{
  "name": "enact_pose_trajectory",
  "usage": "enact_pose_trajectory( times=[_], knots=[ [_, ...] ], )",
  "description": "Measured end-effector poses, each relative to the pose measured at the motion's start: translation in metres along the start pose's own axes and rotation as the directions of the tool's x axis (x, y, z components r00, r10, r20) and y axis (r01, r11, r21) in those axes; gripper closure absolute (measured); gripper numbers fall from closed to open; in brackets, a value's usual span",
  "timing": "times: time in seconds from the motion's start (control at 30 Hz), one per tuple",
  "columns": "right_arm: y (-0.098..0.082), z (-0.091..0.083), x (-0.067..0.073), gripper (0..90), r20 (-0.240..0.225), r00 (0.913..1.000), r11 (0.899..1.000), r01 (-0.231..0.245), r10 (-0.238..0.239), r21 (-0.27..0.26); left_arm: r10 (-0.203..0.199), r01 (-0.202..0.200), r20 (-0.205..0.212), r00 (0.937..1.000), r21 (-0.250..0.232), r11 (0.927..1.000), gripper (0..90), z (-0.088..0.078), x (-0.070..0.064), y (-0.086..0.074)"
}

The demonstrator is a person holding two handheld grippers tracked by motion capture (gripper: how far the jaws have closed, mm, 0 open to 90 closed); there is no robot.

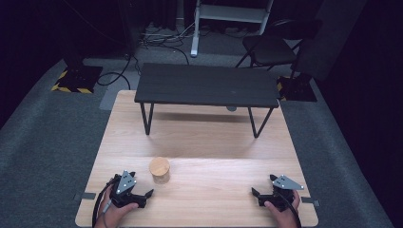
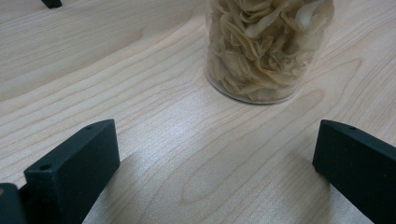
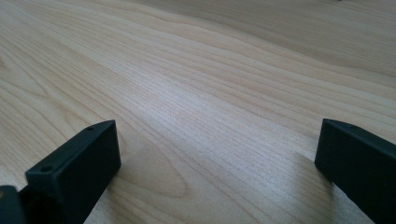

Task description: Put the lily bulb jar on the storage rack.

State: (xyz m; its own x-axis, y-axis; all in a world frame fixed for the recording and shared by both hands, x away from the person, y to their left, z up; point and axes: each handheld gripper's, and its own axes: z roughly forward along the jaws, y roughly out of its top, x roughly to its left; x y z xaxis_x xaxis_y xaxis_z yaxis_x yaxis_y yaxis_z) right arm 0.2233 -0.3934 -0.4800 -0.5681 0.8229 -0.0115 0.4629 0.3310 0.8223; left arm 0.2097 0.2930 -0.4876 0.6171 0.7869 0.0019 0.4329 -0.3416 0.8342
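Jar [image 1: 160, 170] with a round wooden lid stands upright on the light wood table [image 1: 204, 142], near the front edge and left of centre; in the left gripper view the jar [image 2: 266, 51] is clear-walled and packed with pale, crinkled, dried-looking pieces, exact contents hard to tell. Left gripper [image 1: 145, 194] sits low at the table's front-left, held by a hand [image 1: 115, 212], jaws spread wide with bare wood between them; it is near the jar, just in front and to the left of it, not touching. From the left gripper [image 2: 215, 158] camera the jar is ahead and slightly right of the gap's centre, apart from both jaws. Right gripper [image 1: 256, 192] is at the front-right of the table, held by the other hand [image 1: 283, 213], well apart from the jar, jaws likewise spread wide; the right gripper [image 3: 217, 158] camera has plain wood grain between its jaws. Grey three-cornered plates top both grippers. Low black bench-like shelf [image 1: 206, 85] on thin black legs stands across the table's far half. Grey carpet [image 1: 47, 142] surrounds the table, dark folding chair [image 1: 271, 50] behind at right, cables [image 1: 161, 40] on the floor further back.
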Motion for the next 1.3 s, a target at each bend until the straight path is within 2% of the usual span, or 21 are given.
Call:
enact_pose_trajectory(
  times=[0.7, 0.77, 0.83, 0.9, 0.97, 1.03, 1.07, 1.1, 1.13, 1.2, 1.3],
  knots=[
    [0.000, 0.000, 0.000, 0.0, 0.002, 1.0000, 1.000, 0.000, 0.000, 0.000, -0.002, 0.002, 0.000, 1.0000, -0.001, 1.0000, 0.5, -0.001, 0.000, -0.001],
    [0.000, 0.000, 0.000, 0.0, 0.002, 1.0000, 1.000, 0.000, 0.000, 0.000, -0.002, 0.002, -0.002, 1.0000, 0.000, 1.0000, 0.5, -0.001, 0.000, -0.001],
    [0.000, 0.000, 0.000, 0.0, 0.002, 1.0000, 1.000, 0.000, 0.000, 0.000, -0.001, 0.001, -0.024, 0.9997, 0.014, 0.9999, 0.6, -0.003, -0.002, 0.003],
    [0.000, 0.000, 0.000, 0.0, 0.002, 1.0000, 1.000, 0.000, 0.000, 0.000, 0.004, -0.004, -0.021, 0.9998, 0.016, 0.9999, 2.0, -0.003, -0.002, 0.004],
    [0.000, 0.000, 0.000, 0.0, 0.001, 1.0000, 1.000, 0.000, 0.000, 0.000, 0.014, -0.014, -0.007, 0.9999, 0.021, 0.9997, 2.0, -0.003, -0.001, 0.007],
    [0.000, 0.000, 0.000, 0.0, 0.001, 1.0000, 1.000, 0.000, 0.000, 0.000, 0.049, -0.049, -0.003, 0.9988, 0.030, 0.9983, 2.1, -0.003, -0.004, 0.015],
    [0.000, 0.000, 0.000, 0.0, 0.001, 1.0000, 1.000, 0.000, 0.000, 0.000, 0.049, -0.049, -0.003, 0.9988, 0.030, 0.9983, 2.2, -0.003, -0.004, 0.015],
    [0.000, 0.000, 0.000, 0.0, 0.001, 1.0000, 1.000, 0.000, 0.000, 0.000, 0.067, -0.067, -0.001, 0.9977, 0.032, 0.9972, 2.2, -0.003, -0.005, 0.018],
    [0.000, 0.000, 0.000, 0.0, 0.001, 1.0000, 1.000, 0.000, 0.000, 0.000, 0.083, -0.083, 0.016, 0.9964, 0.020, 0.9964, 2.1, -0.004, -0.004, 0.025],
    [0.000, 0.000, 0.000, 0.0, 0.002, 1.0000, 1.000, 0.000, 0.000, 0.000, 0.100, -0.100, 0.024, 0.9947, 0.012, 0.9949, 1.9, -0.003, -0.003, 0.034],
    [0.000, 0.000, 0.001, 0.0, 0.004, 1.0000, 1.000, -0.002, 0.002, 0.000, 0.101, -0.101, 0.047, 0.9937, -0.012, 0.9948, 1.5, -0.002, 0.001, 0.047]
  ],
)
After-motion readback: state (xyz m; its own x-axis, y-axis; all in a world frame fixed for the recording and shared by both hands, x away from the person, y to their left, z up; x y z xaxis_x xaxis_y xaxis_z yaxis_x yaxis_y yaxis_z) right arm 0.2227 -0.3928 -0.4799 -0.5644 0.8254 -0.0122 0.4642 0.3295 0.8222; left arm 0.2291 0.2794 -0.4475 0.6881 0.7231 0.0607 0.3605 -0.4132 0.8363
